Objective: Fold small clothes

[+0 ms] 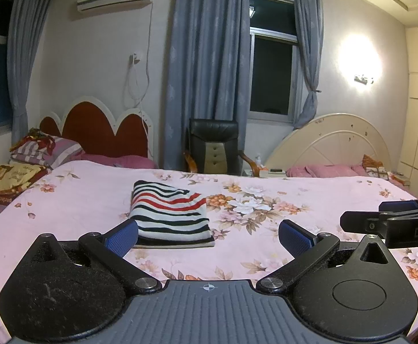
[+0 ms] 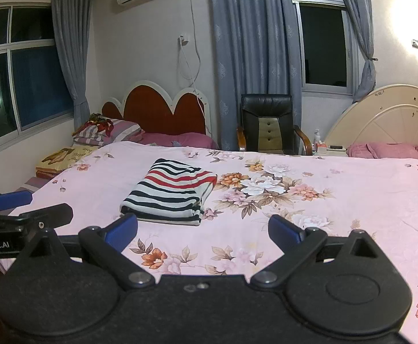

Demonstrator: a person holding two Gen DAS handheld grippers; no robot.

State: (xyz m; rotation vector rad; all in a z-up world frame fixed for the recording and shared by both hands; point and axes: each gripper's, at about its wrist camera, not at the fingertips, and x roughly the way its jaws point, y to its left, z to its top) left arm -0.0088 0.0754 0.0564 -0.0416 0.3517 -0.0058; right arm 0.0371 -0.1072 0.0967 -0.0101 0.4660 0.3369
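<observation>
Left wrist view: left gripper [image 1: 208,236] jaws wide apart, empty; folded striped garment [image 1: 171,210] lies on floral bed [image 1: 309,229] just ahead. Right wrist view: right gripper [image 2: 202,230] jaws spread, holding nothing; garment ahead-left.

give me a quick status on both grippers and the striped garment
Left gripper open, empty. Right gripper open, empty. Striped garment folded on the floral bedsheet, clear of both sets of jaws. Nothing in the way.
</observation>
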